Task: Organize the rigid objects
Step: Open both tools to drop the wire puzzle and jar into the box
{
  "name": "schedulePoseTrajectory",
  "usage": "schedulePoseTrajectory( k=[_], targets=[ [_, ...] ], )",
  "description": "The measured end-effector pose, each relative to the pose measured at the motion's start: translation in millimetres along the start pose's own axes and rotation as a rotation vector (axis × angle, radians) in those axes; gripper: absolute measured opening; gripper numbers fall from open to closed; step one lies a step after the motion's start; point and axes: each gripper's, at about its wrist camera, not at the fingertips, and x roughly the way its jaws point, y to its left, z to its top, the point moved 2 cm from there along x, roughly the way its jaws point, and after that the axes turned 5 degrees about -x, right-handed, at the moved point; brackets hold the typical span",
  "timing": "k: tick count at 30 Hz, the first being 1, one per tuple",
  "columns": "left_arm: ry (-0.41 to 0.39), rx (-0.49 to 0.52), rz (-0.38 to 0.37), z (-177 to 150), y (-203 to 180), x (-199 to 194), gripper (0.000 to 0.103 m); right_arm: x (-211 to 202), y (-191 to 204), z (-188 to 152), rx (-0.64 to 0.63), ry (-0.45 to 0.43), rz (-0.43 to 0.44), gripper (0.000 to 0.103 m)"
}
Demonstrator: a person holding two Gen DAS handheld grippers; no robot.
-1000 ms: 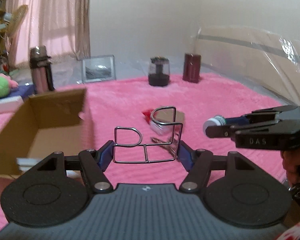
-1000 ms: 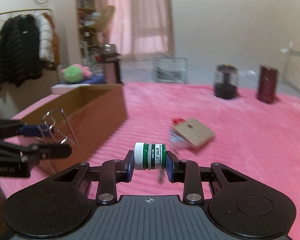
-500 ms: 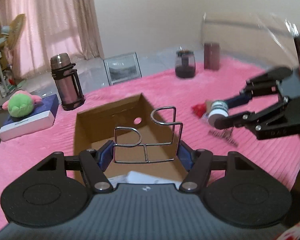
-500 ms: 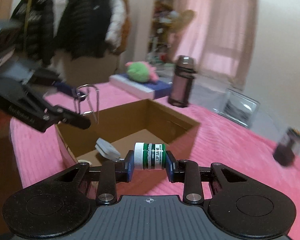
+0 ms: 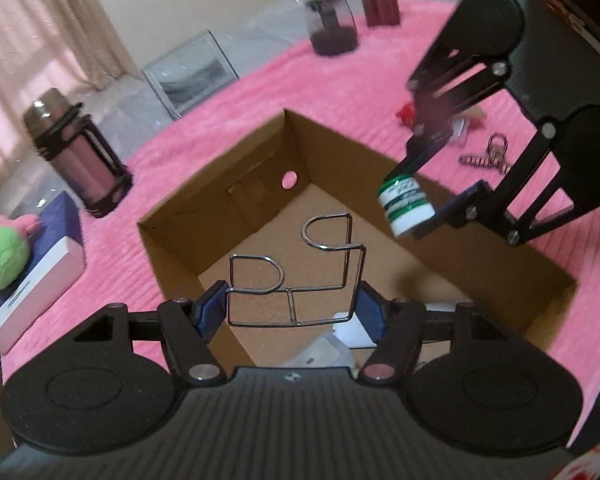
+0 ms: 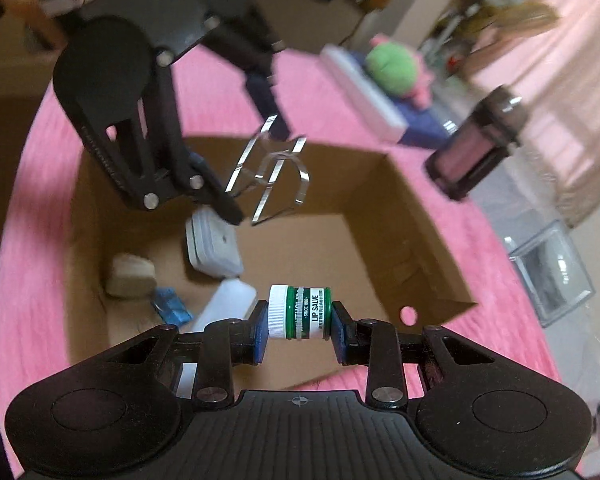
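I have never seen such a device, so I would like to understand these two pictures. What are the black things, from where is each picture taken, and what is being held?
There is no robot. A person holds a hand tool with two fingers in each hand, and each tool carries a wide-angle camera that looks forward along its fingers. The black shape at the bottom of each picture is that tool's own body.

In the left camera's picture, the left gripper clamps a bent wire stand. The right gripper comes in from the side.

In the right camera's picture, the right gripper is shut on a small green lip salve jar.

Both hang above an open cardboard box on a pink blanket. A white case and other small items lie in the box. A thermos and a plush toy are nearby.
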Motion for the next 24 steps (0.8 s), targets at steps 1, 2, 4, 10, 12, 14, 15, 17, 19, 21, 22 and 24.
schedulePoseTrajectory(
  k=[1,2,4,10,12,14,15,17,19,21,22,24],
  targets=[
    [0.016,0.012,-0.010,1,2,9,0.063,11,-3,1,-0.013,0.026,0.017,0.029],
    [0.030,0.020,-0.018,2,4,17,0.063,25,-7,2,-0.018,0.064,0.039,0.029],
    [0.060,0.032,-0.028,2,7,34,0.063,44,-13,2,-0.031,0.108,0.055,0.029],
    [0.116,0.050,-0.050,-1,16,72,0.064,80,-25,-5,-0.043,0.173,0.070,0.029],
    [0.126,0.052,-0.052,-2,18,80,0.064,87,-29,-8,-0.045,0.184,0.073,0.029],
    [0.135,0.048,-0.057,-1,19,86,0.064,92,-32,-10,-0.050,0.195,0.076,0.029],
    [0.139,0.048,-0.058,-2,20,89,0.064,93,-31,-9,-0.052,0.196,0.076,0.029],
    [0.150,0.052,-0.058,-4,17,90,0.064,96,-32,-10,-0.052,0.201,0.079,0.029],
    [0.160,0.055,-0.061,-5,18,94,0.064,98,-32,-10,-0.050,0.202,0.081,0.029],
    [0.171,0.053,-0.063,-6,17,95,0.064,98,-30,-10,-0.044,0.196,0.080,0.029],
    [0.175,0.054,-0.064,-7,17,97,0.064,100,-31,-10,-0.040,0.194,0.079,0.029],
    [0.181,0.053,-0.062,-8,17,98,0.064,98,-31,-9,-0.035,0.190,0.078,0.029]
  ],
)
